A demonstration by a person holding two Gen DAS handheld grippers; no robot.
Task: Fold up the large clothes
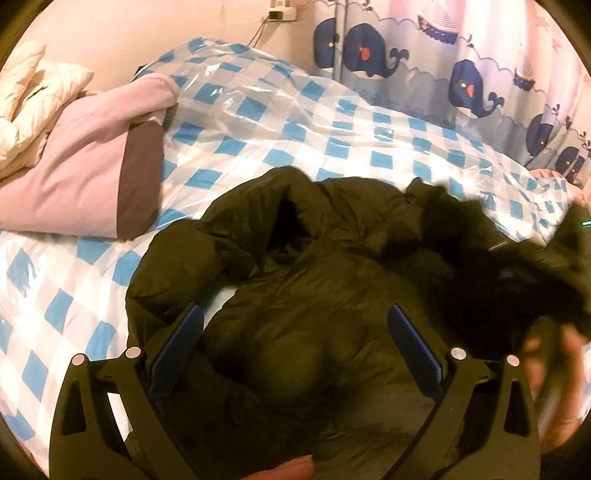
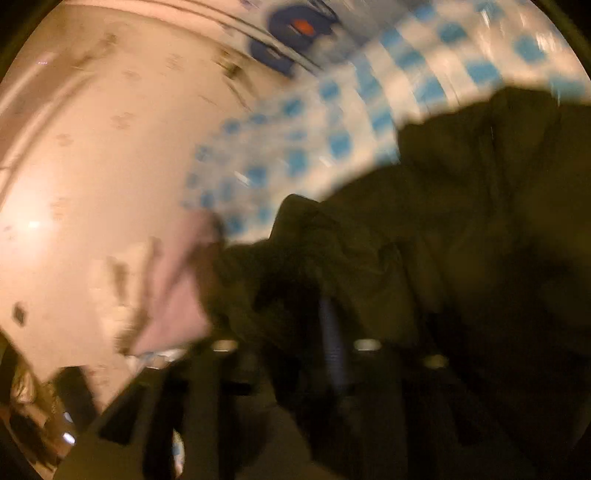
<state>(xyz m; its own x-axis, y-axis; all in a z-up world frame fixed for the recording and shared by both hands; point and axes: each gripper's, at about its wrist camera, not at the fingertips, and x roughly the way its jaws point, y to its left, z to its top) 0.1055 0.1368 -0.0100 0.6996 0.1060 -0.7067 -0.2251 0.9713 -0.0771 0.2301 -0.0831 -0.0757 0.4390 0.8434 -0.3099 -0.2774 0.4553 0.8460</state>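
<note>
A dark olive puffer jacket lies crumpled on the blue-and-white checked bed cover. My left gripper hovers over the jacket's body, its blue pads wide apart and holding nothing. In the left wrist view a blurred hand moves by a lifted dark part of the jacket at the right. The right wrist view is smeared by motion. There the jacket drapes over my right gripper, and one blue pad shows through the folds. Whether the pads press the cloth is unclear.
A folded pink and brown garment and a cream quilted one lie at the bed's left. A whale-print curtain hangs behind the bed on the right. A wall socket with a cable sits above the bed.
</note>
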